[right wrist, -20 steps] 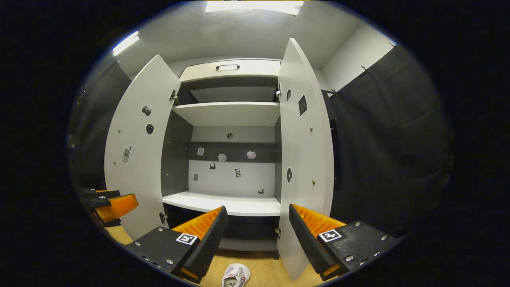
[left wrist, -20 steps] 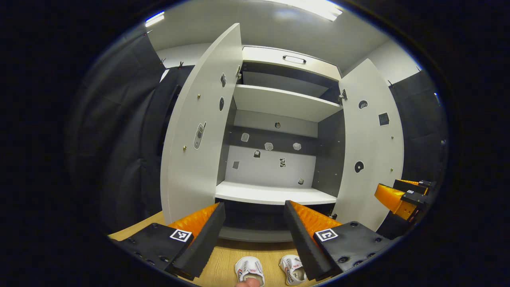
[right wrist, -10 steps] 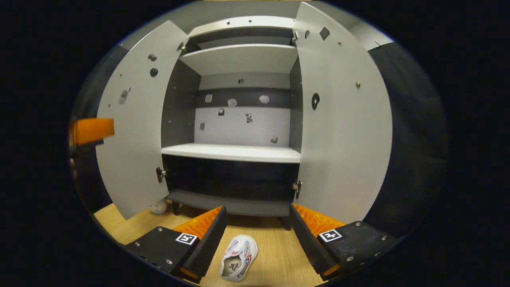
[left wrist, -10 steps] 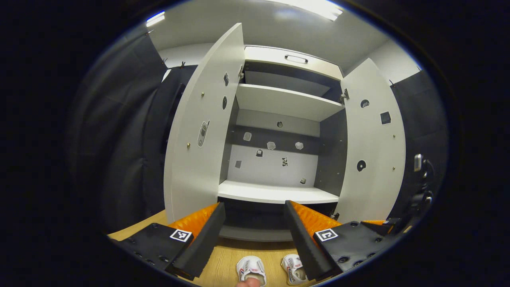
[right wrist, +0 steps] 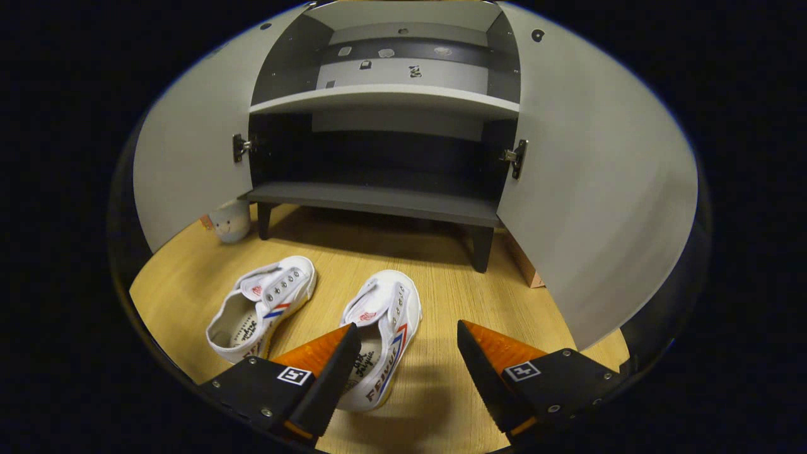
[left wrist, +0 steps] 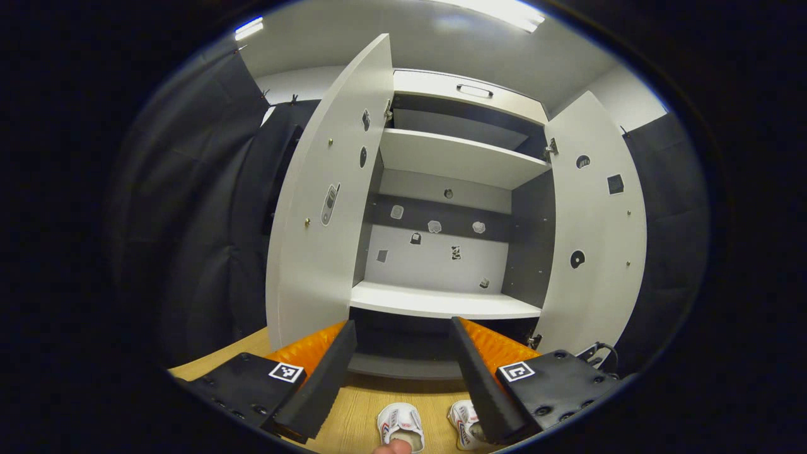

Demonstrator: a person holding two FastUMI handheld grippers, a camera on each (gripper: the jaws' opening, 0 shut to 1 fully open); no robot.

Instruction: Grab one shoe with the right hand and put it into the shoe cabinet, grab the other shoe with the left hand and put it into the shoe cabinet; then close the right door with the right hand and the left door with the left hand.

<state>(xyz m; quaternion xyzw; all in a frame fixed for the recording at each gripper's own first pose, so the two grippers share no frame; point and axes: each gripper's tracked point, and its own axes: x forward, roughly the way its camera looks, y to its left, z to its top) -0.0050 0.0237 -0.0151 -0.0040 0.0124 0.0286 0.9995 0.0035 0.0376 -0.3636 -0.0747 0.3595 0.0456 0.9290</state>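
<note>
Two white canvas shoes lie side by side on the wooden floor in front of the open shoe cabinet [right wrist: 372, 202]. In the right gripper view the right shoe [right wrist: 384, 334] sits just ahead of my right gripper [right wrist: 406, 343], partly behind its left finger, and the left shoe [right wrist: 265, 309] lies farther left. That gripper is open and empty. In the left gripper view my left gripper [left wrist: 403, 343] is open, held high before the cabinet [left wrist: 441, 302], with both shoes [left wrist: 400, 425] [left wrist: 463, 422] low between its fingers. Both doors [left wrist: 328, 208] [left wrist: 596, 227] stand wide open.
A small white cup-like object [right wrist: 230, 221] rests on the floor by the cabinet's left leg. A brownish box corner [right wrist: 523, 261] shows behind the right door [right wrist: 592, 189]. The bottom shelf [right wrist: 378, 198] and the white shelf [right wrist: 384, 98] above hold nothing. A fingertip [left wrist: 391, 448] shows at the bottom edge.
The right gripper has dropped and tilted down toward the floor, so both shoes now lie close before it. The left gripper has barely shifted. The right gripper left the left gripper view's right edge.
</note>
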